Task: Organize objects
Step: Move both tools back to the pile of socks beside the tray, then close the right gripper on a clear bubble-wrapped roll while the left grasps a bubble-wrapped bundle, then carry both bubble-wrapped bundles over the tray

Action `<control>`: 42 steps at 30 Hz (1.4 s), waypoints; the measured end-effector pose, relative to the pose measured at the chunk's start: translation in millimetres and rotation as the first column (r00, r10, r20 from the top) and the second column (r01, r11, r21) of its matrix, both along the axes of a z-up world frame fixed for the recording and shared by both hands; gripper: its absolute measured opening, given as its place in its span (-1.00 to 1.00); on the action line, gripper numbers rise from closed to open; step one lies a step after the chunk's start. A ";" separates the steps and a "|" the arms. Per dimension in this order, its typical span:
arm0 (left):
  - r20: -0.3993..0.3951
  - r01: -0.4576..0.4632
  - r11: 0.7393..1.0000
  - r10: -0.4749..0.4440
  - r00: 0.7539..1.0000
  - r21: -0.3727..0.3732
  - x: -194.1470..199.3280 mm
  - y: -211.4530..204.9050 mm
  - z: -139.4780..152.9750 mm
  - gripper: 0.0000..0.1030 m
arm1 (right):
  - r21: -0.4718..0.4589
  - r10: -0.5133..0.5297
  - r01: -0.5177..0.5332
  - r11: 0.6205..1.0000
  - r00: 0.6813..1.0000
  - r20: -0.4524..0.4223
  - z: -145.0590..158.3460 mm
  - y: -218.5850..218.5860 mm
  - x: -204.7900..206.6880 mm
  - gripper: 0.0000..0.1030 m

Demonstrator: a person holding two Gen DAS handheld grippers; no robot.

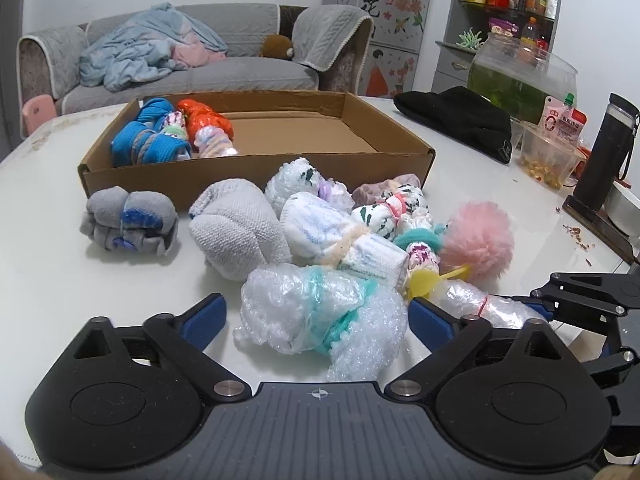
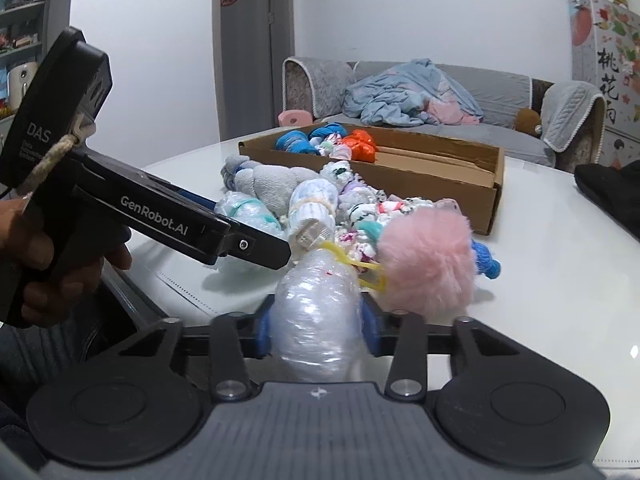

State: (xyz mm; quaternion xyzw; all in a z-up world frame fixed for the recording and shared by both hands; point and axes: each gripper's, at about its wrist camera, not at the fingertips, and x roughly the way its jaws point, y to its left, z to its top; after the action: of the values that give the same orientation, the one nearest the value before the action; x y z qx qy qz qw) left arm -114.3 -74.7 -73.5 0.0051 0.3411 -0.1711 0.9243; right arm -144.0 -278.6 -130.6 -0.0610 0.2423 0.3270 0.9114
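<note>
Wrapped bundles: heaped on white table before cardboard box, four already boxed. Right gripper clamps clear plastic roll, seemingly box-bound. Left gripper gapes around bubble-wrap bundle, untouched.

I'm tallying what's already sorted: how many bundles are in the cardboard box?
3 that I can tell, all at one end of the cardboard box: a blue bundle, an orange bundle, and a pale striped bundle beside them. Smaller ones may be hidden between.
</note>
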 end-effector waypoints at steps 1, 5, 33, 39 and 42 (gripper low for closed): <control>-0.007 0.006 1.000 -0.006 1.000 -0.007 1.4 0.3 -1.2 0.73 | 0.008 0.001 -0.001 1.000 1.000 -0.005 0.1 -1.1 1.0 -0.36; 0.014 0.015 1.000 -0.016 1.000 0.012 0.4 -2.1 -1.9 0.52 | 0.017 -0.001 0.001 1.000 1.000 -0.011 0.9 -4.3 2.5 -0.38; 0.178 -0.046 0.997 0.034 0.983 0.066 -17.4 53.0 77.6 0.41 | 0.053 0.071 -0.077 0.996 0.992 0.107 72.1 0.2 24.4 -0.39; 0.240 -0.051 0.994 0.025 0.970 0.102 7.4 58.1 105.9 0.41 | 0.051 0.081 -0.089 0.995 0.986 0.143 95.8 -1.1 56.4 -0.39; 0.279 -0.041 0.991 0.005 0.960 0.124 26.1 53.4 122.4 0.41 | 0.029 0.088 -0.095 0.995 0.980 0.179 109.6 0.4 72.6 -0.39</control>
State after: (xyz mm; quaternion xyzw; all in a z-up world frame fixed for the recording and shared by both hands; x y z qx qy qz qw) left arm -88.2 -21.3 48.9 0.0845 0.2181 -0.1357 0.9627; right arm -71.3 -278.1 -21.0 -0.0838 0.1508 0.3664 0.9143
